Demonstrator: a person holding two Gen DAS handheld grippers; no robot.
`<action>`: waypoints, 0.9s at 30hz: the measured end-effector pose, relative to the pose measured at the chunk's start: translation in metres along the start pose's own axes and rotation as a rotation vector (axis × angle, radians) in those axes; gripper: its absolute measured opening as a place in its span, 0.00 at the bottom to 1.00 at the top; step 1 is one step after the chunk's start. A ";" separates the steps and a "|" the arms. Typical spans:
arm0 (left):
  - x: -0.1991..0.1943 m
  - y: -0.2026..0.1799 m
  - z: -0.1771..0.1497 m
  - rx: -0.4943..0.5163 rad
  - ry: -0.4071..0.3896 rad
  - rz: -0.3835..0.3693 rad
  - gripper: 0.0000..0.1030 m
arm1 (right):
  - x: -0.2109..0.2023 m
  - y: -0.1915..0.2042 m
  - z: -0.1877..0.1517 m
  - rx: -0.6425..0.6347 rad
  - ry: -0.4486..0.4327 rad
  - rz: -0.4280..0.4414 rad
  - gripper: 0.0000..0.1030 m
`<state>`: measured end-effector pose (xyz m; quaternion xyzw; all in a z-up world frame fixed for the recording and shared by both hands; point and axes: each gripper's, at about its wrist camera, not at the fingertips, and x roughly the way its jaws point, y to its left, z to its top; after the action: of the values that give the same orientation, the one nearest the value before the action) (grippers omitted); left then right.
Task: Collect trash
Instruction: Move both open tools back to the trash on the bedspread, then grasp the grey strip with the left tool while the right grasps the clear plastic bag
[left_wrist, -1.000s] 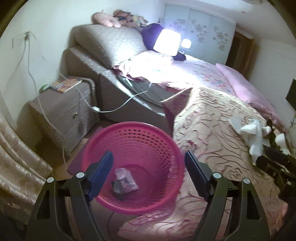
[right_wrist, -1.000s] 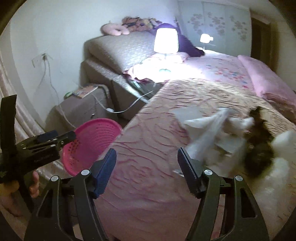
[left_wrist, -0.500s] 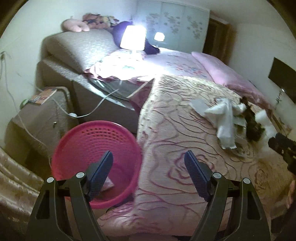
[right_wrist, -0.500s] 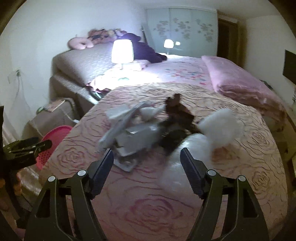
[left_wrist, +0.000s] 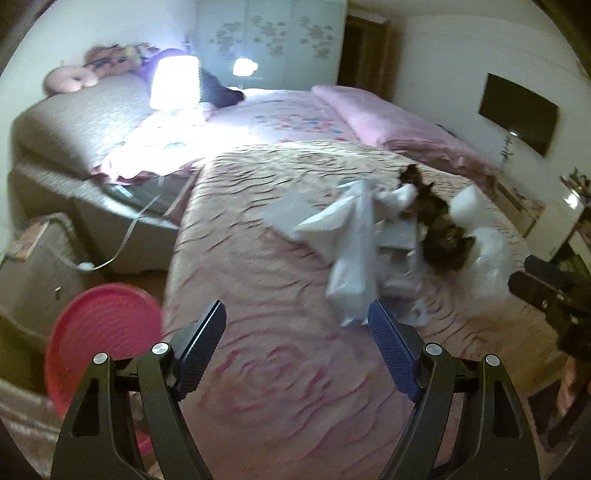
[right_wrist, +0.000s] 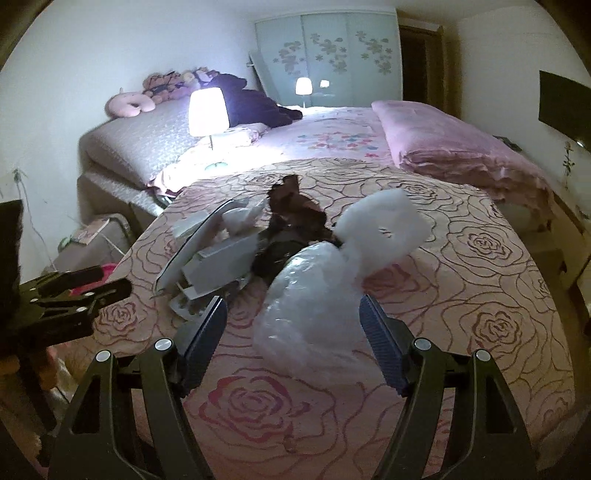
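Note:
A pile of trash lies on the pink rose bedspread (right_wrist: 480, 295): a clear crumpled plastic bag (right_wrist: 310, 306), a white fluffy wad (right_wrist: 384, 225), a dark brown wrapper (right_wrist: 291, 214) and white paper and card pieces (right_wrist: 218, 254). My right gripper (right_wrist: 293, 325) is open, its jaws on either side of the plastic bag, just above it. My left gripper (left_wrist: 295, 339) is open and empty over the bedspread, with the white paper (left_wrist: 354, 251) just beyond its right finger. The pink basket (left_wrist: 99, 332) stands on the floor at the bed's left.
A lit lamp (right_wrist: 207, 112) stands on the bed near the headboard. A pink folded quilt (right_wrist: 450, 155) lies at the far right. A bedside cabinet (left_wrist: 33, 266) and a white cable (left_wrist: 125, 236) sit beside the basket. A dark screen (left_wrist: 517, 112) hangs on the right wall.
Both grippers swung right from the pink basket to the trash pile. My right gripper came close over the plastic bag. My left gripper left the basket and is over the bedspread.

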<state>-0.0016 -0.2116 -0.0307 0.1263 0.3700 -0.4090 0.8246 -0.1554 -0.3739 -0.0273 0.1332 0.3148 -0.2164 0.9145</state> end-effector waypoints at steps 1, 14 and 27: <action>0.003 -0.003 0.002 0.005 0.003 -0.016 0.74 | -0.001 -0.002 0.000 0.005 -0.004 -0.001 0.70; 0.051 -0.030 0.011 0.102 0.097 -0.094 0.29 | 0.000 -0.019 -0.003 0.057 0.007 -0.001 0.69; 0.003 -0.027 0.001 0.090 -0.010 -0.054 0.28 | 0.007 -0.022 -0.007 0.060 0.022 -0.010 0.69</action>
<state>-0.0210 -0.2313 -0.0300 0.1514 0.3503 -0.4478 0.8086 -0.1647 -0.3924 -0.0391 0.1613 0.3189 -0.2286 0.9055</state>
